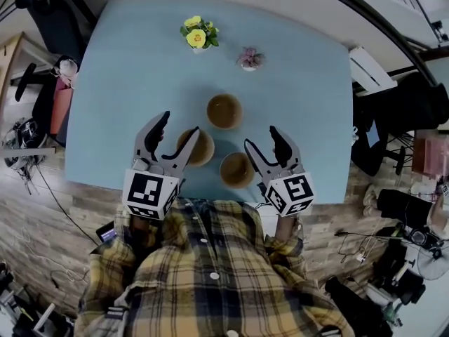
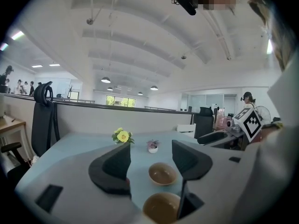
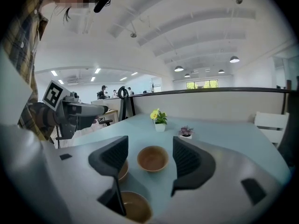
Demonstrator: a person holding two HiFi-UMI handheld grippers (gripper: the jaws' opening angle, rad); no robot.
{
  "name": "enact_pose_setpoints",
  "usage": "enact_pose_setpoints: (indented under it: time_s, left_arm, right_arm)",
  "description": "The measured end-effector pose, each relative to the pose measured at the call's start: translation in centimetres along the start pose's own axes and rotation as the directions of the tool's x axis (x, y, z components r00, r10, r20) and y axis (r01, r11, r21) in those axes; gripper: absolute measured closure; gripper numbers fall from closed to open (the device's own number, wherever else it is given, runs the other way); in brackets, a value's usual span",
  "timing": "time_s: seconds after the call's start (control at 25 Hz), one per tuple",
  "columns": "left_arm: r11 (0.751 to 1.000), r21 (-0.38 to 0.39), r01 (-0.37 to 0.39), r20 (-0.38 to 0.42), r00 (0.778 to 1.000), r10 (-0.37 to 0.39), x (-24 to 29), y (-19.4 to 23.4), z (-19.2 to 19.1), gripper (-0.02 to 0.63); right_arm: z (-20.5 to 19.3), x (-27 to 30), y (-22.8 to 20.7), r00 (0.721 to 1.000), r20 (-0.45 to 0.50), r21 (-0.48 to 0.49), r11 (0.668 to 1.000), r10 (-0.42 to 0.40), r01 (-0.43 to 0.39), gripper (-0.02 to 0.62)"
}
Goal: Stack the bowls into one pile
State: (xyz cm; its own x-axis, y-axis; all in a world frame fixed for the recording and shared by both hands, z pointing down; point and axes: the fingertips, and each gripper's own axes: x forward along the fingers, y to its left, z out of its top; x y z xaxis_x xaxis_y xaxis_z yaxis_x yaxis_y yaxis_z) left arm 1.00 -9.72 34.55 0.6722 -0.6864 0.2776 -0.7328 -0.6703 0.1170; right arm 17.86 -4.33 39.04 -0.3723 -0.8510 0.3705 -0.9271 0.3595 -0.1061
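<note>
Three brown bowls stand apart on the light blue table (image 1: pixel 119 97): a far bowl (image 1: pixel 224 111), a left bowl (image 1: pixel 197 147) and a right bowl (image 1: pixel 237 170). My left gripper (image 1: pixel 179 126) is open, its jaws over the left bowl's left side, holding nothing. My right gripper (image 1: pixel 262 139) is open just right of the right bowl, also holding nothing. The left gripper view has the left bowl (image 2: pixel 161 208) low between the jaws and the far bowl (image 2: pixel 162 173) beyond. In the right gripper view the right bowl (image 3: pixel 135 206) is nearest, the far bowl (image 3: pixel 153 157) is ahead, and the left bowl (image 3: pixel 122 170) is partly hidden.
A yellow flower pot (image 1: pixel 198 35) and a small pink plant pot (image 1: pixel 250 59) stand at the table's far side. The table's near edge runs close under both grippers. Chairs and office clutter surround the table.
</note>
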Motion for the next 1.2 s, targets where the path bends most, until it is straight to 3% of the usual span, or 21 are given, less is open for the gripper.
enact_pose_setpoints:
  time_s: [0.32,0.52,0.84,1.2]
  left_arm:
    - [0.999,0.009,0.052,-0.017,0.999,-0.051,0.2,-0.2,-0.6,0.334]
    - [0.997,0.008,0.077,-0.036,0.996,-0.076,0.4,-0.7,-1.5,0.339]
    - [0.995,-0.001,0.102,-0.084,0.991,-0.102,0.7,-1.4,-3.3,0.344]
    - [0.991,-0.012,0.133,-0.133,0.982,-0.134,1.0,-2.6,-5.5,0.359]
  right_arm:
    - [-1.4,0.0,0.6,0.999,-0.037,0.014,1.000,-0.021,0.022,0.314]
    - [-3.8,0.3,1.1,0.992,-0.122,-0.033,0.999,-0.020,0.016,0.314]
    - [-8.9,0.2,1.5,0.960,-0.281,-0.077,0.997,0.004,-0.026,0.314]
    - [-14.3,-0.5,1.1,0.916,-0.400,0.000,0.999,0.034,-0.037,0.316]
